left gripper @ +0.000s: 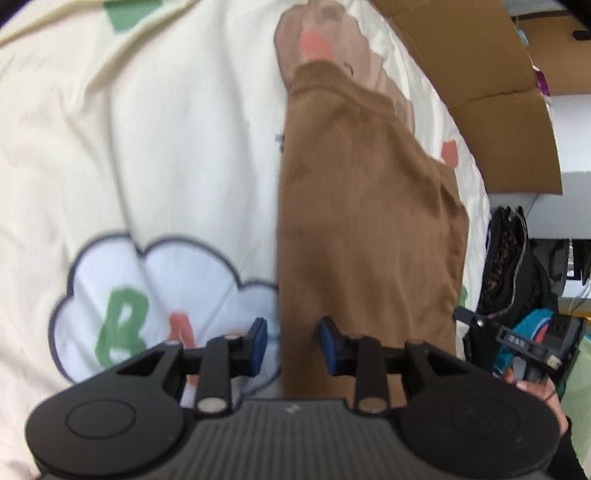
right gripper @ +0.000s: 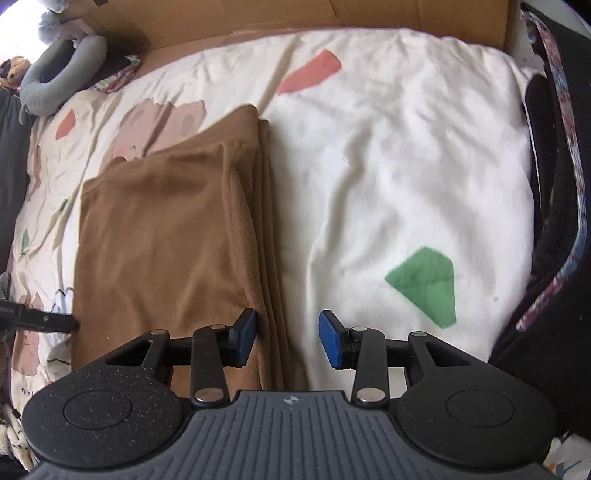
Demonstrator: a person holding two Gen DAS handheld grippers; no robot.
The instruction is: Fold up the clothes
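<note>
A brown garment [right gripper: 173,236] lies folded into a long rectangle on a cream bedcover [right gripper: 406,155], its stacked edges along the right side. In the left wrist view the same brown garment [left gripper: 362,221] runs away from me, blurred. My left gripper [left gripper: 293,341] hovers open over the garment's left edge, nothing between its blue pads [left gripper: 258,339]. My right gripper [right gripper: 287,341] is open above the garment's right edge, one pad over the cloth, the other pad [right gripper: 332,343] over the cover. The other gripper's tip [right gripper: 44,319] shows at the left of the right wrist view.
The cover carries a cloud print [left gripper: 147,306], a green patch [right gripper: 428,284] and a bear print [left gripper: 332,44]. Cardboard [right gripper: 332,14] stands behind the bed. A grey neck pillow [right gripper: 59,74] lies at the far left corner. Dark bags [right gripper: 554,221] press along the right side.
</note>
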